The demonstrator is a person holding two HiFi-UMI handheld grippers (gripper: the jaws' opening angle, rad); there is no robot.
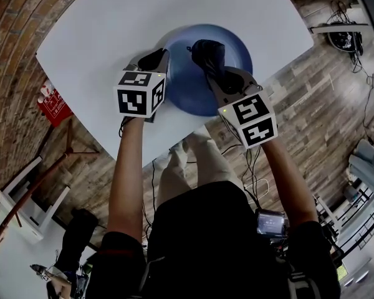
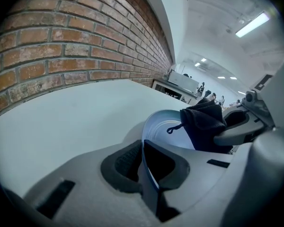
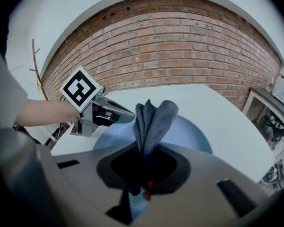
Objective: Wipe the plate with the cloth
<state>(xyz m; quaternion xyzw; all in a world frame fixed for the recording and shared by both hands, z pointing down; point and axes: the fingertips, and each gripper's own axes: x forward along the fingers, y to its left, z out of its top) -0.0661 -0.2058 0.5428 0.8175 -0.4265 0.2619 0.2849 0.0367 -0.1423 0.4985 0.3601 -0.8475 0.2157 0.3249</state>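
A blue plate sits near the front edge of the white table. My left gripper is shut on the plate's left rim, which runs edge-on between the jaws. My right gripper is shut on a dark grey cloth, bunched and sticking up out of the jaws over the plate. In the left gripper view the cloth hangs onto the plate's inner face. The left gripper shows at the plate's far rim in the right gripper view.
A brick wall stands behind the table. A red box lies on the wooden floor to the left. White frames stand at the lower left, cables and gear at the right.
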